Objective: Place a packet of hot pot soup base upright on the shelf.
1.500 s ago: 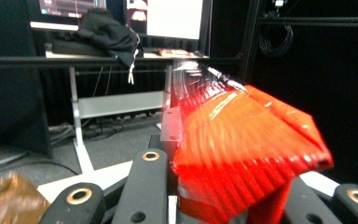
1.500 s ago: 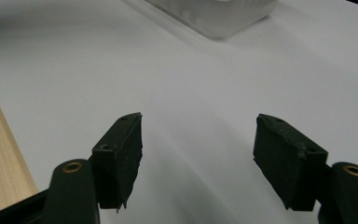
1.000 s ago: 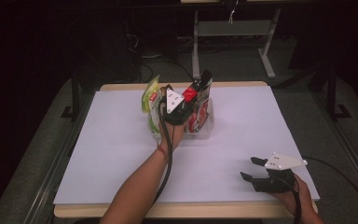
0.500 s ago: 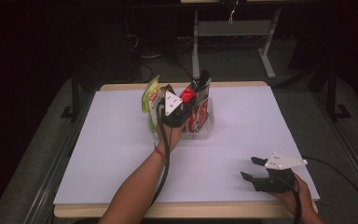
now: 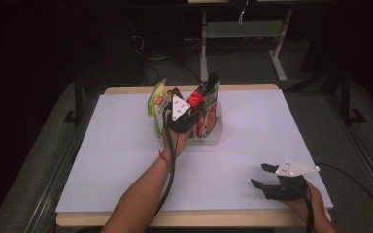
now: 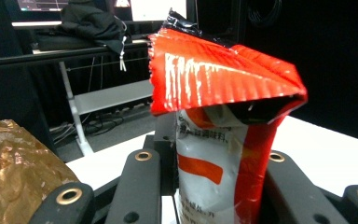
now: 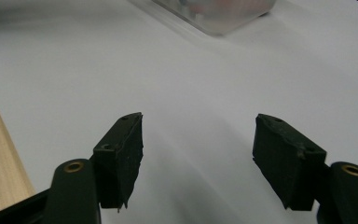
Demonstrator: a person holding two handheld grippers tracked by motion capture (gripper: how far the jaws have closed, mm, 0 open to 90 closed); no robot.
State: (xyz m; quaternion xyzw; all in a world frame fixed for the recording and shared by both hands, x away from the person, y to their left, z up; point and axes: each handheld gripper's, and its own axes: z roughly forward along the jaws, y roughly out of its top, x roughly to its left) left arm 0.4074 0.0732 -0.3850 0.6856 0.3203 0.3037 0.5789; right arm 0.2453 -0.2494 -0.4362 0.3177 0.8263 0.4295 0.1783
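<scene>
- Red bag (image 6: 223,154) stands upright in a clear bin (image 5: 217,127) near the middle of the table's far edge, its crimped top folded over and pointing up.
- Standing it on end probably lets several packs fit side by side in the bin; a green bag (image 5: 156,96) stands at the bin's left end, and a crinkled gold pack (image 6: 14,172) shows just left of the red bag in the left gripper view.
- Left gripper (image 5: 180,112) reaches in from the near side, jaws one on each flank of the red bag at mid-height, so the bag stays upright while it is set down.
- Its jaws have just been opening, with the red bag between them. The left one shows a slight gap from the foil; the right one sits against the bag's edge or very close, and I cannot tell whether it presses.
- My reading is that the bag is being let go, since the grip looks slack rather than pinching.
- Right gripper (image 5: 264,177) rests low by the near right corner of the table (image 5: 102,165), well apart from the bin, likely parked out of the way.
- Its jaws are spread wide with bare white table between them; they hold and touch nothing.
- Bin's near wall (image 7: 223,18) appears blurred at the top of the right gripper view, which suggests that the gripper points toward it.
</scene>
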